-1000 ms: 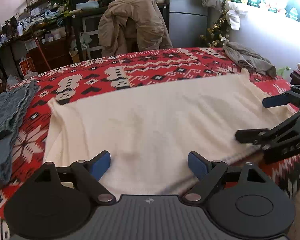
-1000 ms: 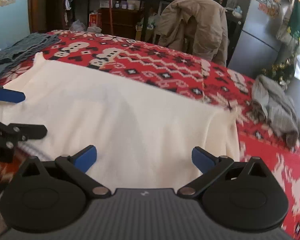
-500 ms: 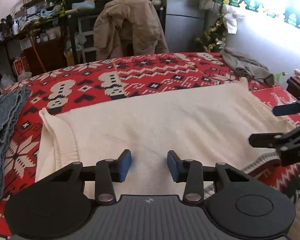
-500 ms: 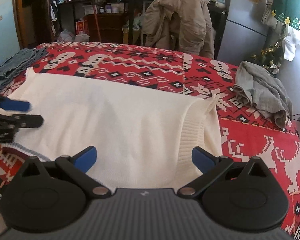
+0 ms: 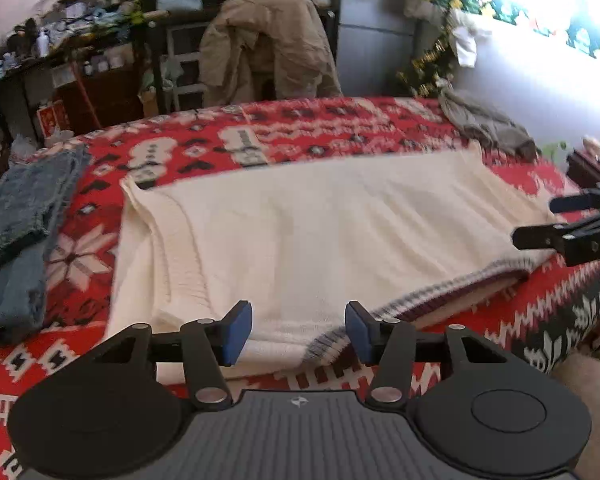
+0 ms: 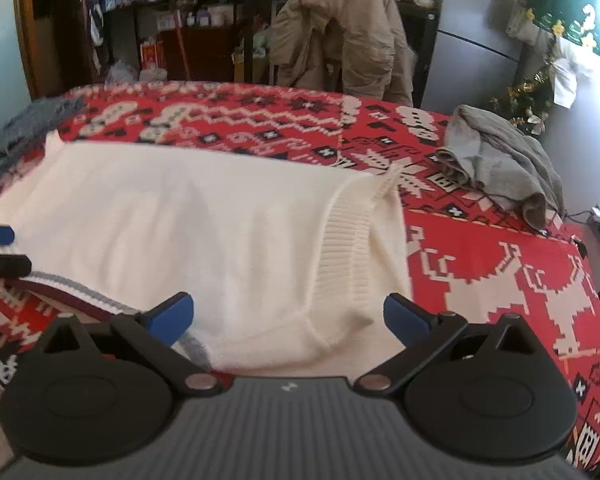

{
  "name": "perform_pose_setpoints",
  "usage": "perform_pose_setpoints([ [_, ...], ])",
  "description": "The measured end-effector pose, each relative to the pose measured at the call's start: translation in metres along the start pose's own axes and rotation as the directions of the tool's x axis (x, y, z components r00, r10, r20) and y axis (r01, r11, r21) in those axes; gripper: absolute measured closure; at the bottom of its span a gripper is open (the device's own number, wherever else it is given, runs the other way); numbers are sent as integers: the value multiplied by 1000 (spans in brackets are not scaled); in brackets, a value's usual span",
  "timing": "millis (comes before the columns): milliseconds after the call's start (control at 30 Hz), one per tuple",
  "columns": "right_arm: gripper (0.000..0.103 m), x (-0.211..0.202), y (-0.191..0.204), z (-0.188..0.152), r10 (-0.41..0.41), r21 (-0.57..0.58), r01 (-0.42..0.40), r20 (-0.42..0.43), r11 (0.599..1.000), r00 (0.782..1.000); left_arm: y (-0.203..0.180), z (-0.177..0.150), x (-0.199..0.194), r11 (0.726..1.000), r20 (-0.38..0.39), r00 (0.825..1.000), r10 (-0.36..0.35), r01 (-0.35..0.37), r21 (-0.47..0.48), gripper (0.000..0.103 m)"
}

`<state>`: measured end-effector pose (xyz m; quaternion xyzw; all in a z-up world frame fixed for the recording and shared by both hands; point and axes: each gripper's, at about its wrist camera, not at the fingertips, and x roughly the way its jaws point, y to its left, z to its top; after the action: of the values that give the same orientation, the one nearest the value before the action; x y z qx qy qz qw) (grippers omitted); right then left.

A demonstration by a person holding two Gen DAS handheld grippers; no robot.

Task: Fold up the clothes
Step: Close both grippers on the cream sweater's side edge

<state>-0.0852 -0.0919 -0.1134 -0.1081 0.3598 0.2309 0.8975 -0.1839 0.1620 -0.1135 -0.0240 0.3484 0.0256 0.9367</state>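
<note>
A cream knit sweater (image 5: 320,232) (image 6: 180,232) lies flat on the red patterned blanket (image 5: 300,136), with its ribbed cuffs folded in at both sides. A grey and maroon striped hem (image 5: 440,292) shows along its near edge. My left gripper (image 5: 299,330) hovers over that near edge; its jaws are opening, the knit lies below the gap, and the pads press on nothing. My right gripper (image 6: 288,316) stands wide open above the sweater's near right corner, holding nothing. Each gripper shows at the edge of the other's view: the right gripper (image 5: 534,221) and the left gripper (image 6: 8,250).
Folded blue jeans (image 5: 16,220) lie at the blanket's left side. A crumpled grey garment (image 6: 500,160) sits at the far right. A tan jacket (image 5: 268,44) hangs on a chair behind the bed, with cluttered shelves and a fridge beyond.
Both grippers have drawn back toward the near edge, so the striped hem now shows. The left jaws narrowed, then widened partly. The right jaws stayed wide open.
</note>
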Motion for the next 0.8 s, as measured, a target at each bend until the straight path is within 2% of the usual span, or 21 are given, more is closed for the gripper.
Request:
perform_pose_setpoints([
  [67,3,-4,-6,3,14,19,-14,26,1000,1000,3,9,3,1000,22,1000,4,-4,-12,51],
  [133,21,-6,-13,6,27,37,-29,50,999,998,9,12,12,999,9,1000,-4,4,-49,55],
  [167,27,-5,-14,9,30,44,-33,55,999,998,12,14,17,998,2,1000,-9,9,-69,65],
  [200,40,-3,-15,12,29,48,-32,54,998,998,15,15,23,996,-6,1000,-14,13,-88,75],
  [233,53,1,-15,14,29,48,-32,50,998,998,18,17,28,994,-14,1000,-19,17,-108,80],
  [267,61,5,-15,15,30,46,-32,43,998,999,21,18,33,992,-22,999,-24,21,-128,86],
  [300,78,8,-14,16,31,44,-33,37,998,999,23,16,35,990,-22,999,-25,22,-136,86],
  [333,84,12,-14,16,33,40,-33,22,999,999,25,14,33,990,-22,999,-25,21,-139,86],
  [400,87,17,-14,8,31,23,-31,-9,999,999,28,9,28,989,-20,1000,-24,21,-145,86],
  [600,88,-6,-22,-19,26,-7,-26,-7,1000,1000,30,-6,7,995,-19,1000,-3,1,-101,88],
  [700,87,-15,-32,-28,19,27,-18,-20,999,1000,33,-12,-2,996,-24,1000,16,-18,-88,87],
  [800,87,-22,-43,-35,8,60,-5,-39,998,999,45,-17,-10,991,-18,1000,19,-21,-130,87],
])
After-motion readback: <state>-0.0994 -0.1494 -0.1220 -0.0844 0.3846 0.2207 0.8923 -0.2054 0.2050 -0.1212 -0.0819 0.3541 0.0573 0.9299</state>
